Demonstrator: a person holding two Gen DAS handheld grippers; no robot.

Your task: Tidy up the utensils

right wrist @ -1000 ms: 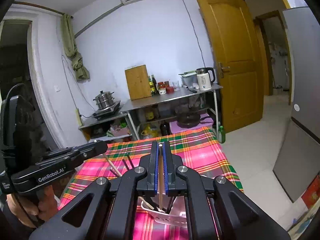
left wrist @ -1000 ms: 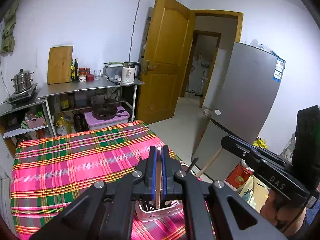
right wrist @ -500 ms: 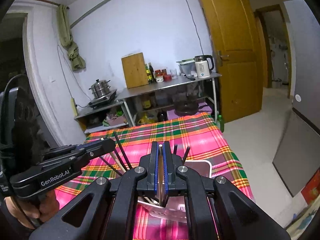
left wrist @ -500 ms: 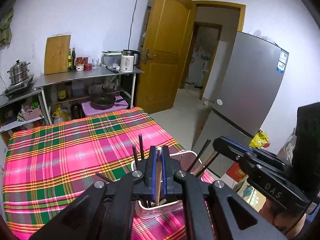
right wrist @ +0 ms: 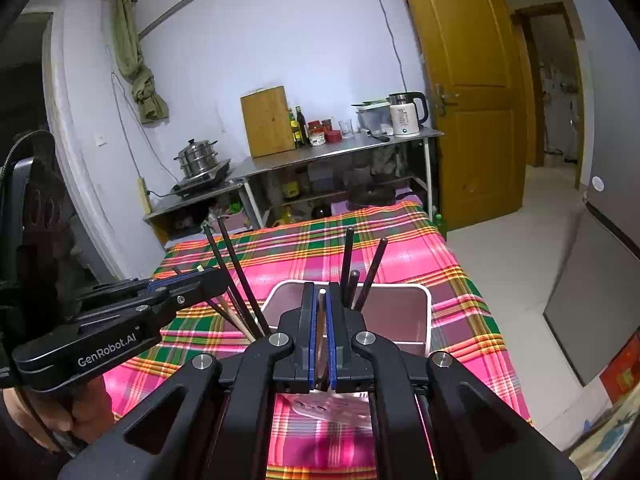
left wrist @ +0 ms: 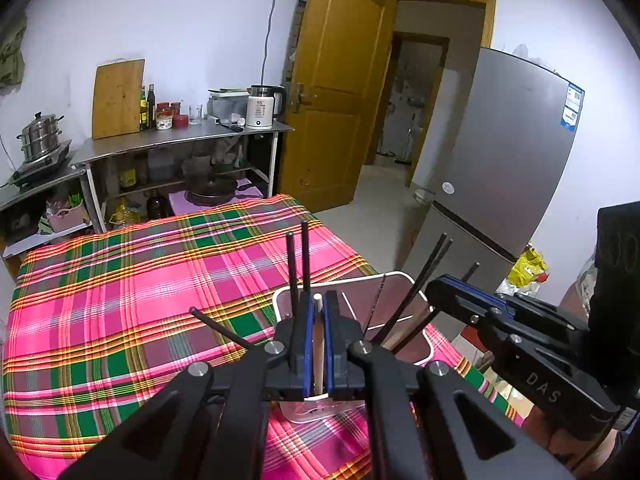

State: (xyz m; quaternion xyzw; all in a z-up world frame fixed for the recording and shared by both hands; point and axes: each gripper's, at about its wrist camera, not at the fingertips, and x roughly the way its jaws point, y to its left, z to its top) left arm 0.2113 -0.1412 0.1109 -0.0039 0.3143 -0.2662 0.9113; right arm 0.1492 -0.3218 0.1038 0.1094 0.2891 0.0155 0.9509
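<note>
A white utensil holder [left wrist: 400, 278] [right wrist: 424, 292] stands on the plaid tablecloth with several black chopsticks [left wrist: 305, 256] [right wrist: 346, 264] sticking up out of it. My left gripper [left wrist: 317, 300] is shut on a pale wooden chopstick [left wrist: 318, 344], held upright over the holder. My right gripper [right wrist: 321, 294] is shut on a pale chopstick [right wrist: 321, 320], also upright over the holder. Each gripper shows in the other's view, the right one [left wrist: 472, 300] and the left one [right wrist: 188, 286], close on either side of the holder. The chopsticks' lower ends are hidden by the jaws.
The plaid table [left wrist: 120, 300] stretches away ahead. A steel shelf [left wrist: 180, 144] with kettle, bottles and cutting board stands against the far wall. A grey fridge [left wrist: 500, 168] is on the right, a wooden door [left wrist: 336, 92] behind.
Both grippers have tilted down and moved lower over the holder, each still holding its chopstick. The holder's rim and the black chopsticks have come into view.
</note>
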